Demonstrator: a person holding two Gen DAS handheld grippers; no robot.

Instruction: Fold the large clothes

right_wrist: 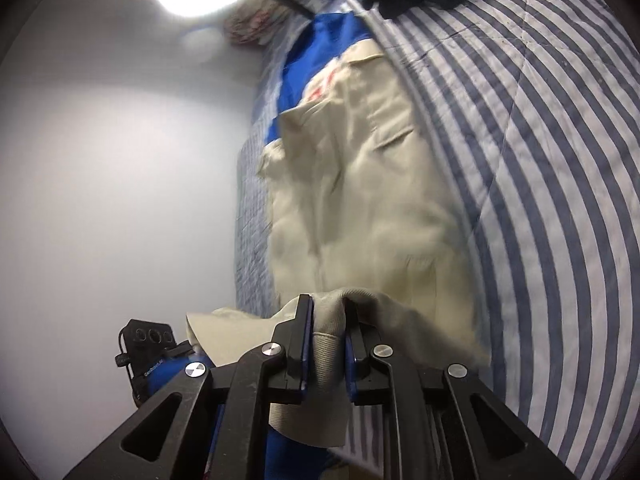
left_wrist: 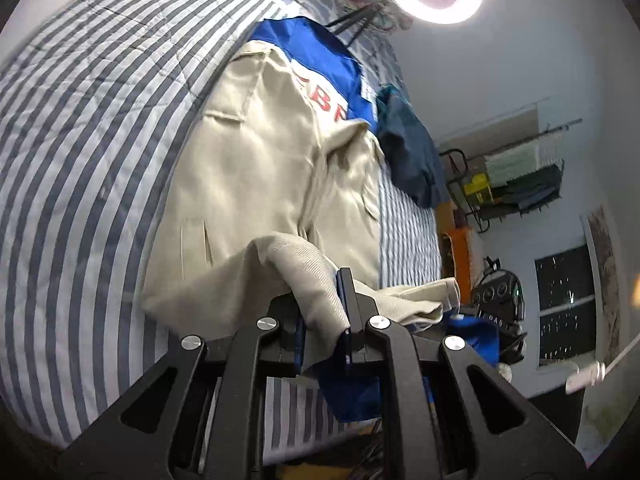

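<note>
With both tongs clamped on the cream twill garment lying on the blue-and-white striped bed cover — left gripper, right gripper — lift level, keeping the hem taut and both corners even.

Red "BB" on cream garment

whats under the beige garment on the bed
A blue garment with red letters pokes out from under the far end of the beige garment, and both lie on the striped bedcover. How far the blue one runs underneath is hidden by the beige cloth.
</note>
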